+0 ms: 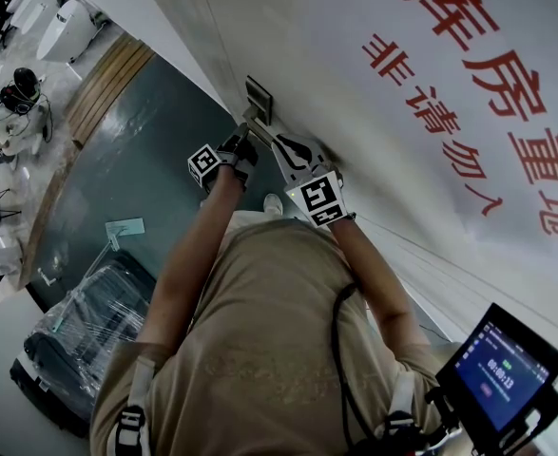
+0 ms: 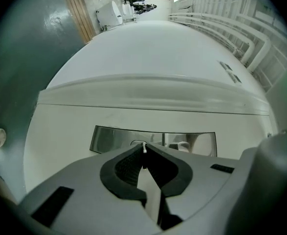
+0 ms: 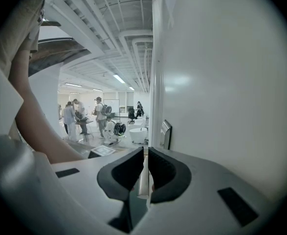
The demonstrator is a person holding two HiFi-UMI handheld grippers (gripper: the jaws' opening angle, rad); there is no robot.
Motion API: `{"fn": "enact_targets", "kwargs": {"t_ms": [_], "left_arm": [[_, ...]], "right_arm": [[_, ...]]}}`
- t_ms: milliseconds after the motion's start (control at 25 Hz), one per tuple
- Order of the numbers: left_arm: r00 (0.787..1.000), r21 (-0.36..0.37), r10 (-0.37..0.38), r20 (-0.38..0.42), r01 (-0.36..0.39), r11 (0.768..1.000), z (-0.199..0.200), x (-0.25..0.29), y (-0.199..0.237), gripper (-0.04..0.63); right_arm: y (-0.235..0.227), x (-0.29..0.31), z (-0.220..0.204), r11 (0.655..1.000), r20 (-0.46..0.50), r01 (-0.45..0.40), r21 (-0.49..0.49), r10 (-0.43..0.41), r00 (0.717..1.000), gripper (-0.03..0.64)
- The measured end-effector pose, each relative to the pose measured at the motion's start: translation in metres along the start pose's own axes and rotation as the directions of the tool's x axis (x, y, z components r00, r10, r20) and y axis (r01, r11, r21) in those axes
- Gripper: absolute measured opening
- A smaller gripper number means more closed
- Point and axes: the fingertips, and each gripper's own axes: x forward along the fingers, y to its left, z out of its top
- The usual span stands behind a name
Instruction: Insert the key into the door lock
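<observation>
A steel lock plate (image 1: 258, 98) sits on the white door (image 1: 355, 131). In the left gripper view the plate (image 2: 109, 138) fills the space just ahead of the jaws. My left gripper (image 1: 244, 133) is shut on a small silver key (image 2: 143, 148), whose tip stands right at the round keyhole (image 2: 135, 143). Whether the tip is inside I cannot tell. My right gripper (image 1: 283, 145) lies along the door just below the plate, shut on the pale lever handle (image 3: 143, 177). The right gripper view shows the plate (image 3: 165, 133) edge-on beyond the jaws.
A white sign with red characters (image 1: 478, 74) covers the door to the right. A plastic-wrapped black case (image 1: 79, 340) stands on the grey floor at lower left. A small screen (image 1: 502, 373) hangs at lower right. People (image 3: 84, 119) stand far down the hall.
</observation>
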Motion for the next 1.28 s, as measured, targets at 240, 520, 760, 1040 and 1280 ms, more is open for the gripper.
{"fn": "enact_targets", "kwargs": {"t_ms": [240,520,760,1040,1280], "left_arm": [[0.999,0.05,-0.001,-0.037,0.003,0.999,0.002,0.002,0.002,0.034],[0.997,0.307,-0.007,-0.08,0.031,0.951,0.003,0.004,-0.01,0.034],[0.998,0.158,-0.047,-0.037,0.052,0.986,0.003,0.007,-0.002,0.034],[0.998,0.165,-0.045,-0.053,0.054,0.985,0.001,0.01,-0.003,0.034],[0.996,0.163,-0.035,-0.076,0.047,0.986,0.002,0.012,-0.001,0.034]], "right_arm": [[0.001,0.002,-0.001,1.0,-0.007,-0.001,0.002,0.001,1.0,0.024],[0.0,0.003,-0.002,1.0,-0.015,0.0,0.003,0.0,1.0,0.025],[-0.001,0.005,-0.003,1.0,-0.024,0.005,0.0,-0.005,1.0,0.025],[0.0,0.006,-0.005,1.0,-0.037,0.008,0.0,-0.008,0.999,0.023],[0.0,0.008,-0.004,1.0,-0.038,0.012,-0.005,-0.012,0.999,0.023]]}}
